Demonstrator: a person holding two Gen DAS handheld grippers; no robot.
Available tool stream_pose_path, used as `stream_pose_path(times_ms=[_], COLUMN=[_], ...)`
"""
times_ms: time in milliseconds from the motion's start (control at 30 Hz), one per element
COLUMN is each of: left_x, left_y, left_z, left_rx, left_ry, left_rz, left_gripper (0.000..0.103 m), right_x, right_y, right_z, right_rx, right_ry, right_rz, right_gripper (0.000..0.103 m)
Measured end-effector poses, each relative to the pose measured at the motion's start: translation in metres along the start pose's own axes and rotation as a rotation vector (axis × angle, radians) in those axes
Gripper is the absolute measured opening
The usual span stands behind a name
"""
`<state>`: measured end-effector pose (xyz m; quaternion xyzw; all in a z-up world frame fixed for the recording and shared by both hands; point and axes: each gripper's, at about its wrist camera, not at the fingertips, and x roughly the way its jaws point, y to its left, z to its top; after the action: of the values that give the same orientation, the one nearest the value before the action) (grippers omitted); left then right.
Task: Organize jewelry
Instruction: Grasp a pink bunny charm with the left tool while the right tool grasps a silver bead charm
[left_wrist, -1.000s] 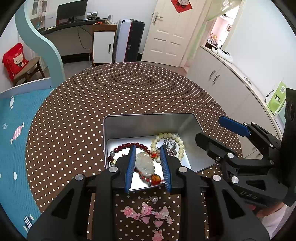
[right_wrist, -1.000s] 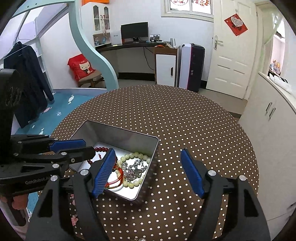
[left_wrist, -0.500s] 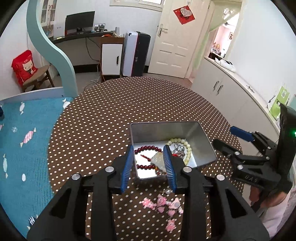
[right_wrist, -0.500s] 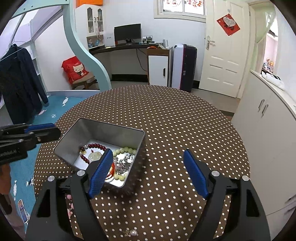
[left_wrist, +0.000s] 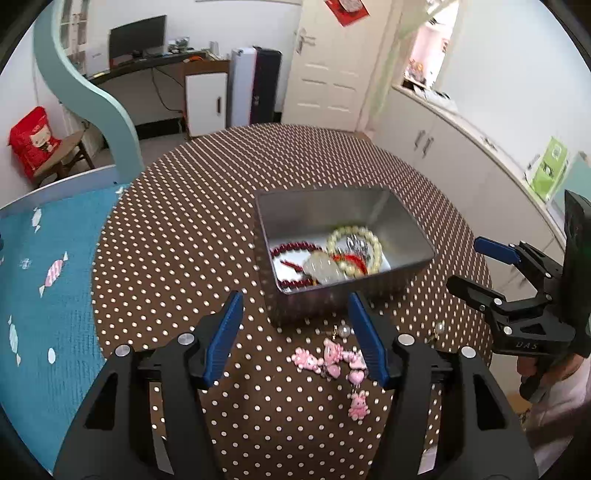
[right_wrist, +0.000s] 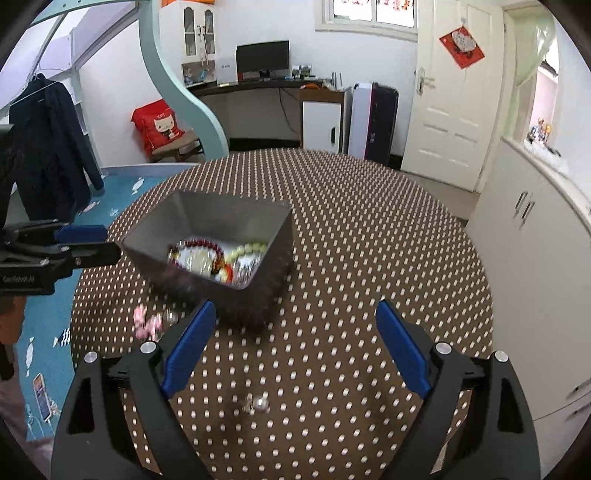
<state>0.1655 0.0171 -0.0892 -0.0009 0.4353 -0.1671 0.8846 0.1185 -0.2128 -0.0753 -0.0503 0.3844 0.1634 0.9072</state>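
Note:
A silver tin (left_wrist: 325, 195) stands on the polka-dot table and holds a red bead bracelet (left_wrist: 291, 248), a pale green bead bracelet (left_wrist: 371, 236) and a pale jade pendant (left_wrist: 322, 266). My left gripper (left_wrist: 294, 299) hovers just short of the tin's near wall; its jaws are opening with nothing between them. A pink charm bracelet (left_wrist: 332, 360) and a pearl earring (left_wrist: 343, 331) lie on the cloth under it. My right gripper (right_wrist: 295, 306) is right of the tin (right_wrist: 229, 208), its jaws opening and empty, above another pearl earring (right_wrist: 258, 404).
The round table's edge (left_wrist: 99, 258) drops to a blue rug on the left. White cabinets (right_wrist: 535, 258) stand close on the right. Each gripper shows in the other's view: the right gripper (left_wrist: 463, 264), the left gripper (right_wrist: 110, 243).
The left gripper let go of the jade pendant, which now lies in the tin, then drew back and opened. The right gripper also drew back and opened wider.

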Motion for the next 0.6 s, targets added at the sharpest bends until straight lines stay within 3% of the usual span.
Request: stream_pose_path(times_ms=[267, 467, 600], left_x=[0.018, 0.026, 0.026], left_y=[-0.017, -0.017, -0.015], left_z=[-0.023, -0.037, -0.041], left_rx=[0.043, 0.019, 0.018], left_ry=[0.104, 0.16, 0.182], left_rz=[-0.123, -0.173, -0.157], left_gripper=[0.06, 0.052, 0.052], right_x=[0.014, 0.028, 0.024], right_y=[0.008, 0.019, 0.025], right_z=[-0.02, -0.032, -0.038], right_rx=[-0.042, -0.078, -0.111], right_ry=[0.092, 0.179, 0.186], right_rz=[0.091, 0.13, 0.118], right_gripper=[0.084, 0.069, 0.061])
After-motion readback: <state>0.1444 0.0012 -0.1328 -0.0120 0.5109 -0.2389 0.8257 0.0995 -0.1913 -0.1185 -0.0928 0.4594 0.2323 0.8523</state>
